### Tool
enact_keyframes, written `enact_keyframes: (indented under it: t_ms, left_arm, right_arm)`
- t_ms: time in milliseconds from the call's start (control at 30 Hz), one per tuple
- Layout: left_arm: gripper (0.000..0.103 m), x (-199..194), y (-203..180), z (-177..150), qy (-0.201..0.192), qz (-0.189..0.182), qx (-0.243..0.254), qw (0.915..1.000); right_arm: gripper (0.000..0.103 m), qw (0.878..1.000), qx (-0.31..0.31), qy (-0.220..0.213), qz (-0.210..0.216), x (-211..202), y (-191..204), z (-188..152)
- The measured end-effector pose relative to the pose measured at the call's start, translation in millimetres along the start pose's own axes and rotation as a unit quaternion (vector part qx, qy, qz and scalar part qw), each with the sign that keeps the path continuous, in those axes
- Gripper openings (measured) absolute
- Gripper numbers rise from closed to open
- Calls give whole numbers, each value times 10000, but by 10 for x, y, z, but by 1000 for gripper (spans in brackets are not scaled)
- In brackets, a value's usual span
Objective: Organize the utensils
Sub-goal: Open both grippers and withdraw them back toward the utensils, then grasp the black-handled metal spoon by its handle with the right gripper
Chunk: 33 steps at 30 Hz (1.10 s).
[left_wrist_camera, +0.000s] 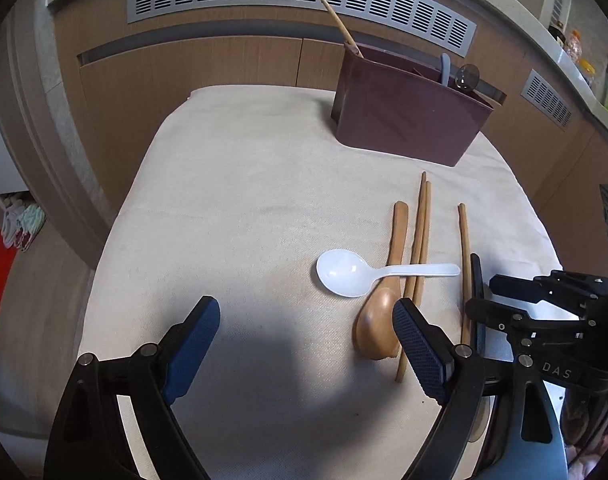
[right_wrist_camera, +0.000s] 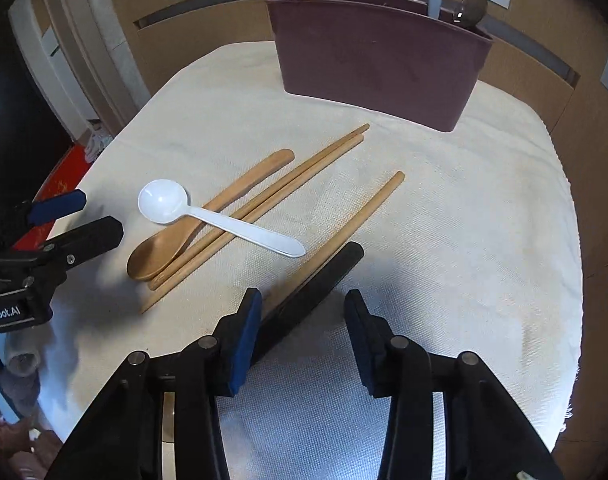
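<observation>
Right wrist: right hand-held gripper (right_wrist_camera: 302,334) part open, holding nothing; black utensil handle (right_wrist_camera: 320,284) between pads, single chopstick (right_wrist_camera: 360,216) alongside.

Left wrist: left hand-held gripper (left_wrist_camera: 304,340) wide open, empty; wooden spoon (left_wrist_camera: 378,328) just inside right pad.

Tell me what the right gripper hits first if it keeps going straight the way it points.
Most likely the black utensil handle, which lies between the right gripper's open jaws beside a single chopstick. Depth is hard to judge, so the cloth beneath could come first.
</observation>
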<state>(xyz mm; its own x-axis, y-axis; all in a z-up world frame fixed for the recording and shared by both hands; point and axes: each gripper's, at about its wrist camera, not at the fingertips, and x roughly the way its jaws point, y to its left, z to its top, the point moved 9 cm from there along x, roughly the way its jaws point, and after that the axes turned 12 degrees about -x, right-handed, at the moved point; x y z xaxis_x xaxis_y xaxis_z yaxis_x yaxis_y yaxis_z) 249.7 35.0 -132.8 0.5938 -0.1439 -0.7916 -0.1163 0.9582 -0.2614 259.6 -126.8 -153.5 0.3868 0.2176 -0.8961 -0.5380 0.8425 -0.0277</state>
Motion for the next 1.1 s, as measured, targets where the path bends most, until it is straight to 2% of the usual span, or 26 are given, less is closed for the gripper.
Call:
enact_keyframes:
  t_ms: [200, 367, 400, 467, 600, 733, 800, 867, 900, 933, 1033, 1100]
  left_arm:
    - [88, 42, -44, -31, 115, 7, 48, 9999]
    - [88, 70, -109, -61, 193, -5, 105, 9998]
    - [88, 71, -123, -67, 197, -19, 121, 9997]
    - [88, 70, -157, -73, 204, -30, 174, 9996]
    - [88, 59, -205, -82, 192, 4, 231, 9995]
    - [88, 92, -403, -85, 241, -148, 382, 9989]
    - [88, 101, -618, -61, 197, -386, 568, 9974]
    - [85, 128, -841, -48, 200, -539, 779, 9953]
    - [78, 149, -938, -53, 220, -585, 898, 9940]
    - [66, 184, -1071, -66, 253, -624, 1102, 9916]
    - [47, 366, -1379, -149, 521, -562, 1600, 9841]
    - [46, 483, -1524, -222, 792, -567, 1802, 9788]
  right_arm:
    - [35, 9997, -74, 67, -208, -37, -161, -168]
    - [33, 9995, -104, 72, -292, -44, -171, -176]
    - [31, 9995, -117, 42, -299, -34, -163, -157]
    - [19, 9993, -181, -33, -334, -38, -178, -110]
    - [13, 9989, -196, -71, -428, -39, -238, -76]
    - [13, 9982, 125, -79, -589, -103, -556, -178]
    - [13, 9973, 338, -68, -643, -127, -711, -258]
    - [13, 9967, 453, -75, -676, -145, -782, -319]
    - [13, 9965, 491, -93, -675, -156, -807, -348]
    - [13, 9963, 518, -111, -678, -165, -827, -369]
    - [13, 9960, 598, -164, -648, -186, -857, -416]
    - [13, 9959, 654, -213, -594, -204, -878, -461]
